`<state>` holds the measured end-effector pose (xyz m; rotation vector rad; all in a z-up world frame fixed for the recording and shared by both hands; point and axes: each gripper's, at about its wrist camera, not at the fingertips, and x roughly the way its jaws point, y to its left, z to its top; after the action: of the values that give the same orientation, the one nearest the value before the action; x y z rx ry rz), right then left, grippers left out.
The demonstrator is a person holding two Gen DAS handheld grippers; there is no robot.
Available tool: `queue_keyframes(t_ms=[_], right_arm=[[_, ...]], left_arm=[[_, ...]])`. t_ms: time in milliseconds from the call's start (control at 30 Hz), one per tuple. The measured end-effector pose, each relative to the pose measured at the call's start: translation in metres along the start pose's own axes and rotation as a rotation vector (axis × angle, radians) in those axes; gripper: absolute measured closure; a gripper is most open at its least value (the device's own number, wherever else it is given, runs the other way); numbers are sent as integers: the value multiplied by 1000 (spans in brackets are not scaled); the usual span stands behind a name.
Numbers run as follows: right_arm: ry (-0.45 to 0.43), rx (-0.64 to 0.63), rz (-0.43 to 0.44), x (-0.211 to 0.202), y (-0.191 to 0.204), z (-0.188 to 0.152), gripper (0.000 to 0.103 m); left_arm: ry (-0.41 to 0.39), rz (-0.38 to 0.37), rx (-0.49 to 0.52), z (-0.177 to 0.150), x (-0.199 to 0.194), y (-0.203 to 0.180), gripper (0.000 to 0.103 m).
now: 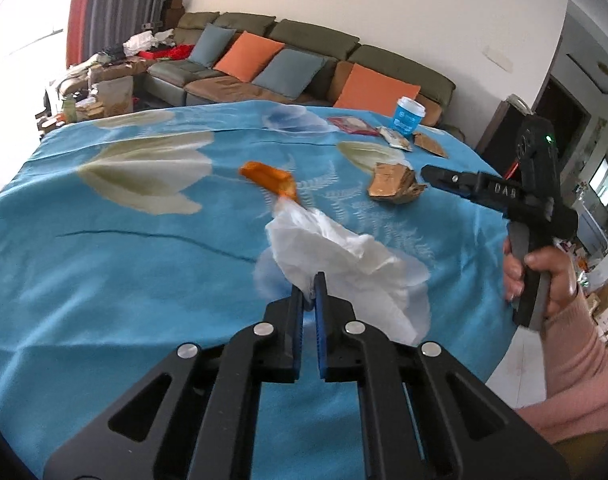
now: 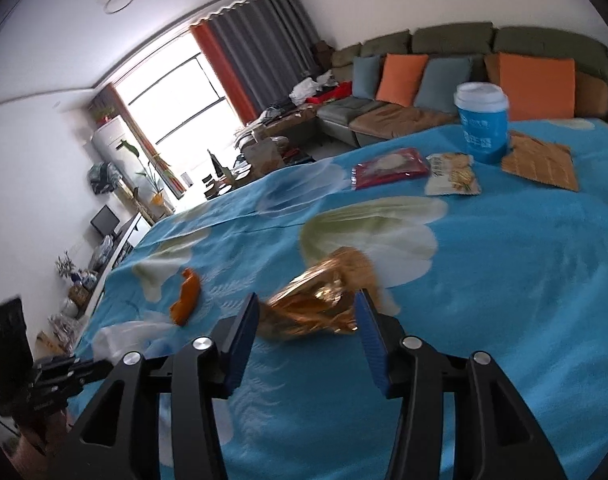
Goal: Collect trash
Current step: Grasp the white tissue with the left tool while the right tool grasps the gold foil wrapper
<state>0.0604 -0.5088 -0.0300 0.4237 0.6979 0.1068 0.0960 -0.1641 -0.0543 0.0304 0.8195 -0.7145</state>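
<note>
My left tongs (image 1: 310,286) are clenched on the edge of a white plastic bag (image 1: 344,256), which hangs crumpled above the blue flowered cloth (image 1: 103,264); what the bag holds cannot be told. Just beyond the bag lies an orange wrapper (image 1: 269,180) flat on the cloth. To its right sits a crumpled gold wrapper (image 2: 324,300); my right tongs (image 2: 308,322) stand spread wide, one finger on each side of it, and whether the pads touch it cannot be told. Farther back, near the far edge of the cloth, lie a red packet (image 2: 390,168), a white snack packet (image 2: 452,174) and a flat brown packet (image 2: 540,162), close together. Among them stands an upright blue cup (image 2: 482,122) with a white lid; it carries white lettering too blurred to read. In the left view, the body of my right tongs bears the letters "DAS". Behind the table runs a green sofa (image 1: 316,60) with orange and blue cushions.
</note>
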Motion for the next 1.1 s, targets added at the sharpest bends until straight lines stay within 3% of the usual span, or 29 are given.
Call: queue_keyframes(t_ms=[133, 267, 333, 433, 700, 833, 967, 1100], right_arm=[[46, 36, 37, 15, -14, 9, 41], [108, 56, 95, 30, -18, 9, 41], [111, 41, 107, 30, -14, 8, 64], [96, 4, 125, 24, -6, 6, 87], [9, -187, 129, -4, 38, -8, 90], [1, -250, 133, -8, 57, -18, 90], [29, -161, 199, -4, 48, -21, 90], [36, -75, 232, -3, 34, -22, 90]], left_arm=[[17, 29, -20, -5, -2, 11, 97], [29, 51, -22, -9, -1, 15, 96], [31, 59, -25, -10, 0, 16, 96], [36, 61, -37, -12, 2, 19, 96], [32, 75, -59, -12, 3, 25, 95], [24, 81, -74, -11, 1, 27, 80], [15, 77, -78, -12, -2, 26, 61], [7, 73, -82, -13, -6, 26, 52]])
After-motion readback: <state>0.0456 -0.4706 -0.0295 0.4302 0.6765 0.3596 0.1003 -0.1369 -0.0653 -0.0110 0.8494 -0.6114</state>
